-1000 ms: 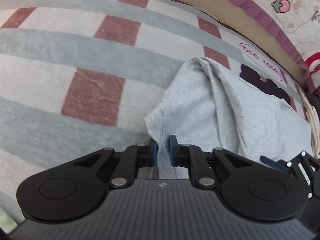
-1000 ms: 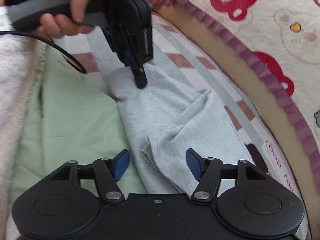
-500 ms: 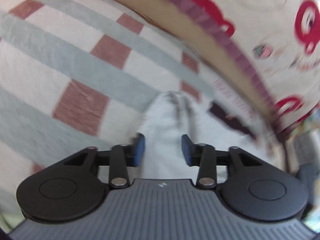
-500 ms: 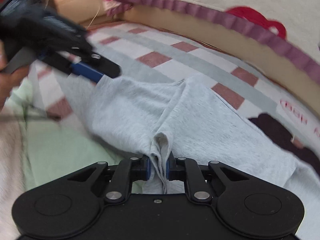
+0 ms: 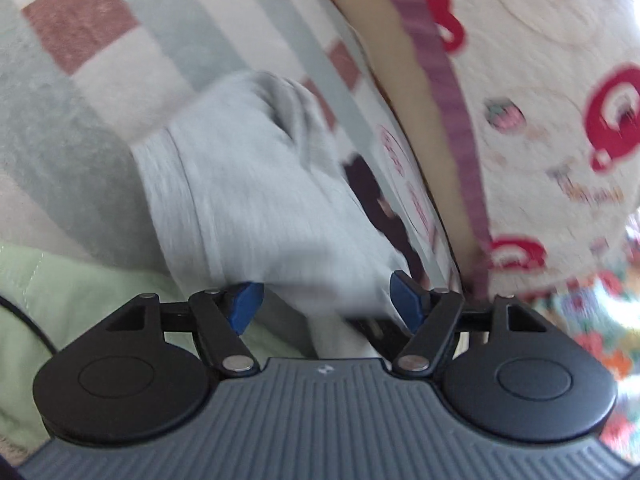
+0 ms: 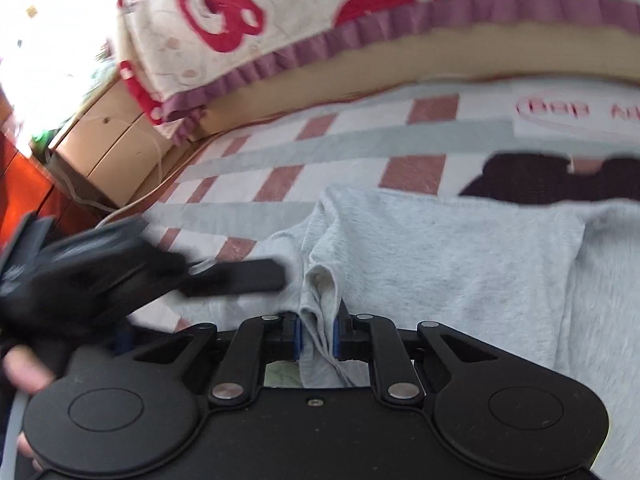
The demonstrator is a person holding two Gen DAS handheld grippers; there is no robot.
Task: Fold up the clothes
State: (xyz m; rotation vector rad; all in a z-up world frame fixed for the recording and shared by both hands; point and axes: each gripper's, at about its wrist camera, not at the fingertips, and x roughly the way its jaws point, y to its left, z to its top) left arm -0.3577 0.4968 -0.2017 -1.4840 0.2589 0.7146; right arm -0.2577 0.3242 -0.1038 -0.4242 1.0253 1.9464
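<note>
A light grey garment (image 5: 256,184) lies crumpled on a checked blanket (image 5: 80,24); it also shows in the right wrist view (image 6: 440,256). My left gripper (image 5: 326,304) is open, its blue pads wide apart over the garment's near part, holding nothing. It shows blurred at the left of the right wrist view (image 6: 236,276). My right gripper (image 6: 316,338) is shut on a bunched fold of the grey garment, which stands up between the pads.
A cream cushion with red bears and a purple frill (image 6: 304,20) runs along the back. A green quilt (image 5: 60,292) lies at the near left. A cardboard box (image 6: 116,152) and a white cord stand at the far left.
My left gripper let go of the garment's edge, opened wide and swung right. My right gripper closed on a fold of the garment and holds it.
</note>
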